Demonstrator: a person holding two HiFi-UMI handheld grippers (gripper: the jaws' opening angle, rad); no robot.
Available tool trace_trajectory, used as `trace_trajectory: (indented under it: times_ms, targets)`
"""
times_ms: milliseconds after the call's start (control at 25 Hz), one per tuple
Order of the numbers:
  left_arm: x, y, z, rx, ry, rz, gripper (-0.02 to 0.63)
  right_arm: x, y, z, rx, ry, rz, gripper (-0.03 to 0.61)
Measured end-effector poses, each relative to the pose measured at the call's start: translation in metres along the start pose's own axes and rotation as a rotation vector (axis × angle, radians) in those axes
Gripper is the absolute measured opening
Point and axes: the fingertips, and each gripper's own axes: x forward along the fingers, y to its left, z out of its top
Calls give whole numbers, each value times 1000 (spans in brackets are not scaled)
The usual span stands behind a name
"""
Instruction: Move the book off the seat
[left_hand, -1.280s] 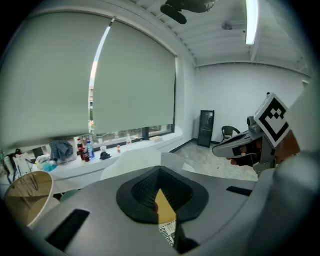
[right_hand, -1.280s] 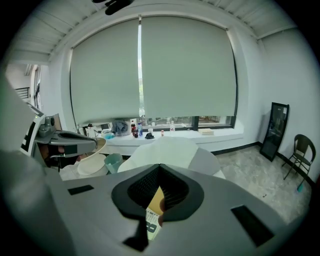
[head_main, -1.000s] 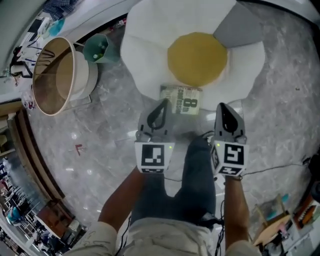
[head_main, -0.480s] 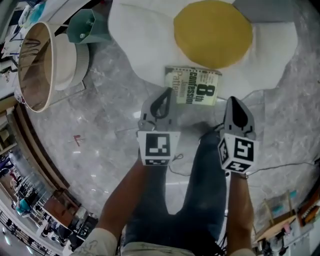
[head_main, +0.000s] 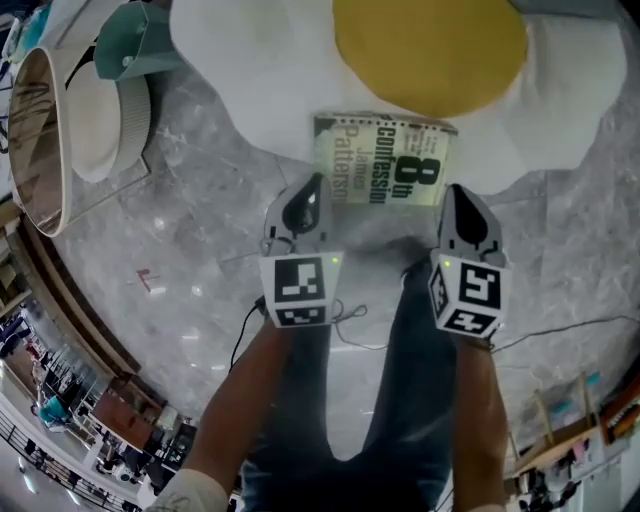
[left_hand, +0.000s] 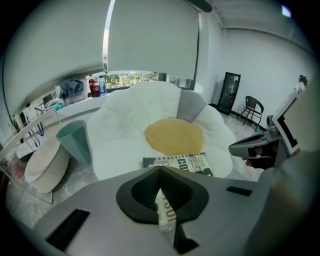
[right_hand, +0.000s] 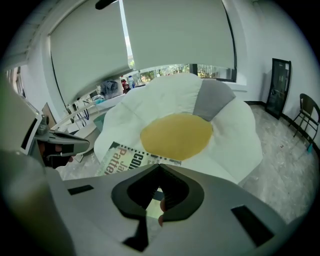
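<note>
The book (head_main: 385, 160) lies flat on the white front lip of the seat (head_main: 240, 60), a fried-egg shaped cushion. It sits just outside the cushion's yellow centre (head_main: 430, 45) and close to the seat's near edge. Its long axis runs side to side in the head view, roughly along that edge, with the cover facing up. The 2 grippers hang just short of it on the person's side. The left gripper (head_main: 305, 190) is by the book's near left corner and the right gripper (head_main: 458, 195) by its near right corner. Neither looks clearly closer, and neither touches the book. Both point forward and down at the book. Each has its jaws pressed together with nothing held, and only a sliver of the cover shows through the slit in each gripper view. To take the book, I judge the jaws would first have to part and then reach forward over the near long edge. Left of the seat, on the grey marble floor (head_main: 180, 260), stand a teal bin (head_main: 140, 45) and a pale ribbed basket (head_main: 95, 110). I cannot tell what, if anything, either 1 holds.
</note>
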Motion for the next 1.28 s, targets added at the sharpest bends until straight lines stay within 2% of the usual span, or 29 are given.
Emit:
trace_trajectory:
  times_ms: [120, 200, 400, 560, 720, 960, 1120, 1280]
  targets:
    - [13, 2, -18, -12, 36, -2, 5, 15, -8, -22, 49, 43, 16, 6]
    - [21, 2, -27, 0, 64, -8, 75, 25, -11, -35, 80, 76, 39, 69]
    - [40, 2, -49, -4, 136, -36, 137, 52, -16, -63, 77, 150, 60, 74]
    - [52, 4, -59, -12, 159, -55, 176, 66, -21, -81, 104, 200, 86, 120]
    - [62, 6, -70, 3, 194, -58, 189, 78, -21, -93, 127, 234, 122, 144]
    - [70, 1, -78, -10, 219, -74, 190, 87, -19, -98, 90, 247, 184, 163]
    - [71, 2, -78, -12, 201, -86, 190, 87, -18, -99, 151, 231, 233, 163]
    - [71, 2, -78, -6, 185, -99, 190, 87, -18, -99, 189, 215, 240, 161]
